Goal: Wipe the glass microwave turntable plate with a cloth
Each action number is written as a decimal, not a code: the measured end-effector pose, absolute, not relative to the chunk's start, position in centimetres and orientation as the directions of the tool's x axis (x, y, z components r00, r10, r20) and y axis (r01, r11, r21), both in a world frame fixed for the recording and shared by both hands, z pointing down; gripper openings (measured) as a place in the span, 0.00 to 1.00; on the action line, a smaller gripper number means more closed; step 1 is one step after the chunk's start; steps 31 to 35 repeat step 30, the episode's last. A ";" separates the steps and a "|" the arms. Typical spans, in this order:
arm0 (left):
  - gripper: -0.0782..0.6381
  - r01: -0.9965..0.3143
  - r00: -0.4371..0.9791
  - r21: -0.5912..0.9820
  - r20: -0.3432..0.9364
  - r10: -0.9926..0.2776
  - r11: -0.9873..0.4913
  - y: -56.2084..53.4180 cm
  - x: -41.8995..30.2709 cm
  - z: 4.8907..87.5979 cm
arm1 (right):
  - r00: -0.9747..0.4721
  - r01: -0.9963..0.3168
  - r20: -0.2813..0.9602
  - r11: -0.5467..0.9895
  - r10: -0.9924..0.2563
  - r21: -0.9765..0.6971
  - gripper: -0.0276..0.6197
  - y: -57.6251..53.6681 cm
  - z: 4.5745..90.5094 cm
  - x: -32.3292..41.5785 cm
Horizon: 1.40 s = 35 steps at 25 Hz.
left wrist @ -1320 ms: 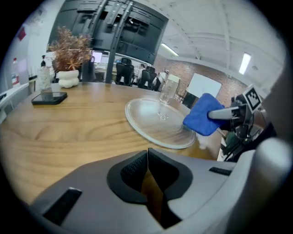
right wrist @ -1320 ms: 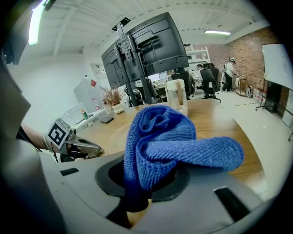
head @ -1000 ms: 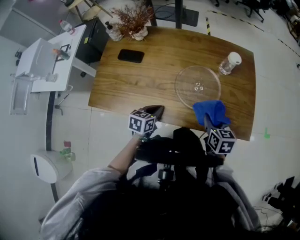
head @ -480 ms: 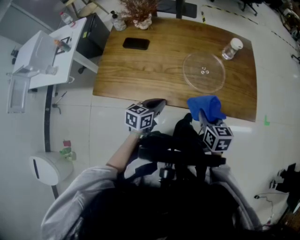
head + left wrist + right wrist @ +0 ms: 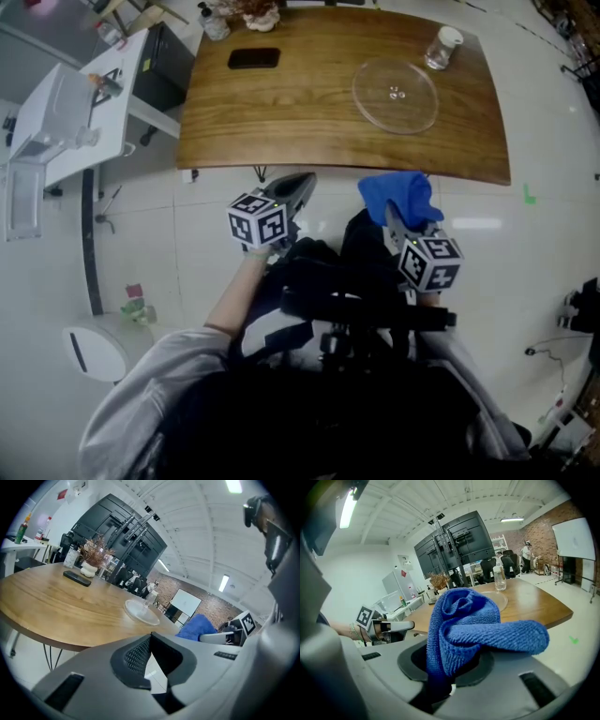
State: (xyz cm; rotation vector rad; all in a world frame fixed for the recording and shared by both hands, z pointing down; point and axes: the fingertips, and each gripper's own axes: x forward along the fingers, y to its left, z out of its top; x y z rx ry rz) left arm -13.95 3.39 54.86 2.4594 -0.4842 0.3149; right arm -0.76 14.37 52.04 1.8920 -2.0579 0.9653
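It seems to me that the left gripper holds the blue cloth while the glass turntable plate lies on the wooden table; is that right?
Not quite: the right gripper holds the blue cloth, as the right gripper view shows. The left gripper is shut on nothing. The glass turntable plate does lie on the wooden table.

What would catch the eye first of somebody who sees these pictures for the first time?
The bright blue cloth stands out first, bunched in the fingers of the right gripper, just off the near edge of the wooden table. Beyond it, the clear glass turntable plate lies on that table toward its far right corner, beside a small lidded jar.
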 end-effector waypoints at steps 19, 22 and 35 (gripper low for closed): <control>0.10 -0.418 0.908 0.557 0.257 -0.330 -0.718 5.2 -17.8 53.1 | -0.260 -0.952 0.565 0.109 -0.783 -0.287 0.17 14.6 51.3 -4.7; 0.10 -0.440 0.898 0.558 0.261 -0.355 -0.704 5.2 -18.8 53.2 | -0.289 -0.947 0.562 0.144 -0.775 -0.289 0.17 14.0 51.2 -5.3; 0.10 -0.475 0.879 0.560 0.273 -0.391 -0.679 6.1 -20.5 54.0 | -0.337 -0.934 0.557 0.198 -0.759 -0.296 0.17 14.1 51.8 -6.5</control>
